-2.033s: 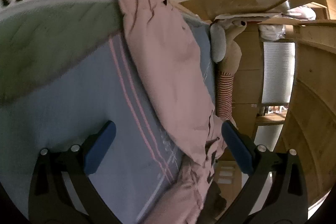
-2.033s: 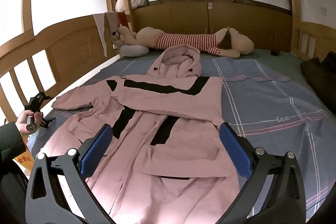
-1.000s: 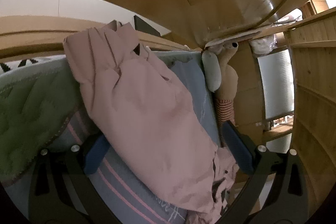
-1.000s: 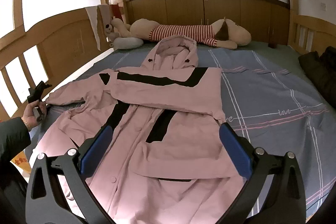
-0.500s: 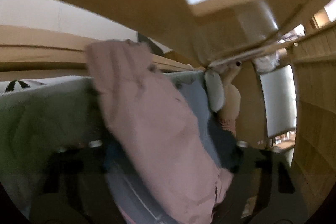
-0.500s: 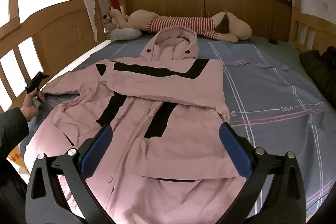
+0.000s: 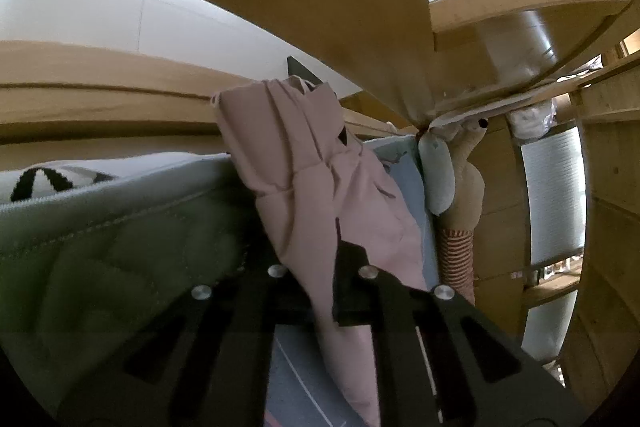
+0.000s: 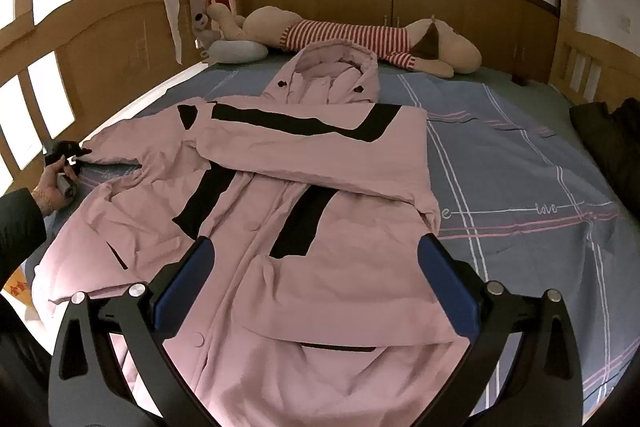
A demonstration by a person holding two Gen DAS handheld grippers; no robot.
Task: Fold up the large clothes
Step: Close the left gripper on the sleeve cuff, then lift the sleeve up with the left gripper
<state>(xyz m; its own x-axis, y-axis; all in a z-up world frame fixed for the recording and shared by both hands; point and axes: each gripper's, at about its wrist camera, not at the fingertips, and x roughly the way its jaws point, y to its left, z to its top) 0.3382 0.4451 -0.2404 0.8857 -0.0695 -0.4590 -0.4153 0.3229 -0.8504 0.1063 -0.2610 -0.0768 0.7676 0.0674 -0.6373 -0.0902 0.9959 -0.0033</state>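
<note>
A pink hooded coat (image 8: 304, 187) with black stripes lies spread face up on the bed (image 8: 520, 167), hood toward the headboard, covering the near and left part of a blue-grey sheet with white and pink lines. One sleeve is folded across the chest, its cuff reaching the coat's right edge; the other sleeve (image 8: 120, 151) stretches out toward the bed's left edge. There the left tool (image 8: 66, 151), held in a person's hand (image 8: 50, 189) with a dark sleeve, has just been closing and now stands clamped on that sleeve's cuff. In the left wrist view the pink fabric (image 7: 316, 195) runs up from between the 2 black fingers (image 7: 352, 283), which are pressed together on it, and the cloth stands in a tall fold against the wooden bed rail (image 7: 100, 99), with green quilted bedding (image 7: 100, 247) to its left. The right tool (image 8: 316, 287) hovers over the coat's lower front, its 2 blue-padded fingers wide apart and gripping nothing. A long plush dog in a red-and-white striped shirt (image 8: 360, 35) lies along the headboard, a pale grey pillow (image 8: 236, 51) beside it. Dark clothing (image 8: 600, 131) sits at the bed's right edge.
</note>
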